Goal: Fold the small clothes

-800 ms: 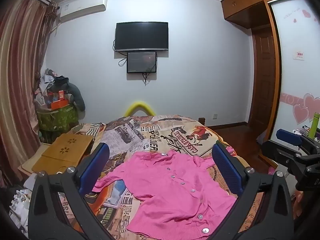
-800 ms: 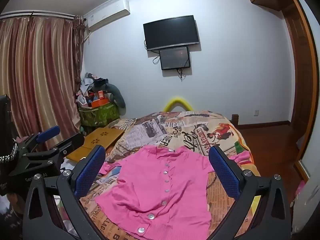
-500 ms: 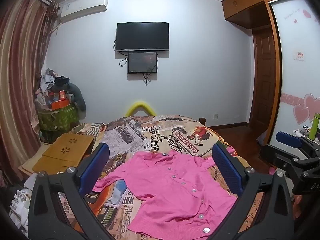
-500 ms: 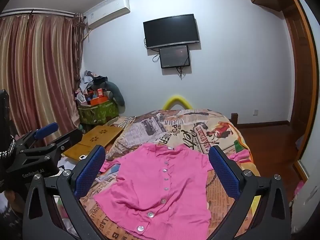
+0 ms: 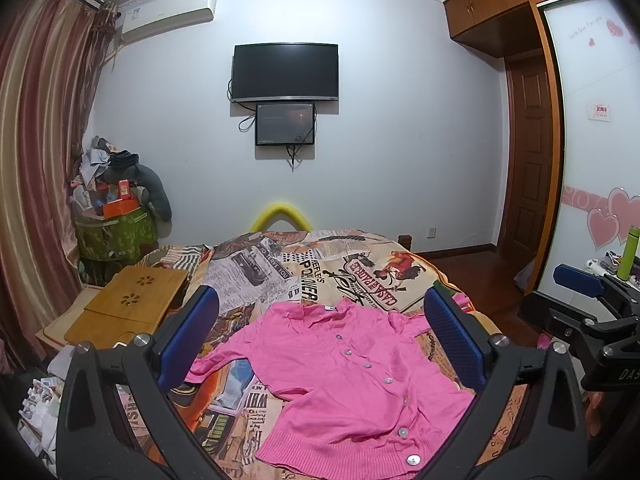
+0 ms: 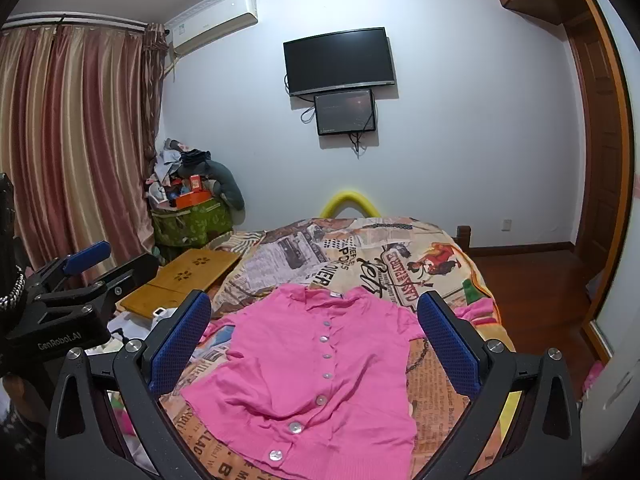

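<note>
A pink buttoned cardigan (image 5: 344, 376) lies spread flat, front up, on a bed with a newspaper-print cover (image 5: 320, 272); it also shows in the right wrist view (image 6: 316, 372). Its left sleeve (image 5: 224, 364) stretches out to the left. My left gripper (image 5: 320, 336) is open and empty, held above the near part of the cardigan. My right gripper (image 6: 316, 336) is open and empty, also above it. The right gripper shows at the right edge of the left wrist view (image 5: 588, 312), and the left gripper at the left edge of the right wrist view (image 6: 72, 296).
A wooden lap tray (image 5: 128, 308) lies left of the bed. A green bin piled with clutter (image 5: 116, 232) stands by the curtain (image 5: 36, 184). A television (image 5: 286, 72) hangs on the far wall. A wooden door (image 5: 528, 152) and floor are at right.
Both grippers have shifted slightly; the cardigan sits a little further right and lower in the right wrist view. Both stay open; the cardigan has not moved on the bed.
</note>
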The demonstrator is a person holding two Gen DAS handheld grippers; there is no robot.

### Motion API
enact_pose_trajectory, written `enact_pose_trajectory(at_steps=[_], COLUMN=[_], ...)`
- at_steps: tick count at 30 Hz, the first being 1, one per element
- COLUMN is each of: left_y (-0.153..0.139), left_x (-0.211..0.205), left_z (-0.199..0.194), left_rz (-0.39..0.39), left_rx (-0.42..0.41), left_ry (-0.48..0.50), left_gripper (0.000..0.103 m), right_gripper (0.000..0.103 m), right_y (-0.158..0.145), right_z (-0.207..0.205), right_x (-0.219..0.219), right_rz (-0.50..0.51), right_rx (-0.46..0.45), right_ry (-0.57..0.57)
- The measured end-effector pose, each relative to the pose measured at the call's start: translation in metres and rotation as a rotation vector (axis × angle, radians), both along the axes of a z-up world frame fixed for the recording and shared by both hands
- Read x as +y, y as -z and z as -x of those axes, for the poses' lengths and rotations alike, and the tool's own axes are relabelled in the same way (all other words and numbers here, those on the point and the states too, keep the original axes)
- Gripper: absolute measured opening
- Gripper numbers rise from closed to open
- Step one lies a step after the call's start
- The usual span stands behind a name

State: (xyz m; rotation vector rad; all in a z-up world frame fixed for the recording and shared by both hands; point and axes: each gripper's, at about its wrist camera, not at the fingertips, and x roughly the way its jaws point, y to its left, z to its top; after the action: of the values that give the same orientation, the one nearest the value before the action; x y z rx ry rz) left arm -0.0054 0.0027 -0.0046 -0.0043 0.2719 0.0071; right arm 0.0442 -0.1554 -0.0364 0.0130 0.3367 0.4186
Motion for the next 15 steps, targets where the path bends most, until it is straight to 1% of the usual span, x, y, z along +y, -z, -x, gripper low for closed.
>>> enact_pose_trajectory(at_steps=[15], left_y=[0.0009], left_x=[-0.0034], left_z=[-0.0024], left_rz=[0.004], left_rx=[0.002], left_ry=[0.0], left_gripper=[0.103], right_gripper=[0.103], right_y=[-0.0005], right_z=[-0.0013], right_x=[-0.0001], right_rz=[0.001], right_rx=[0.001], right_ry=[0.004])
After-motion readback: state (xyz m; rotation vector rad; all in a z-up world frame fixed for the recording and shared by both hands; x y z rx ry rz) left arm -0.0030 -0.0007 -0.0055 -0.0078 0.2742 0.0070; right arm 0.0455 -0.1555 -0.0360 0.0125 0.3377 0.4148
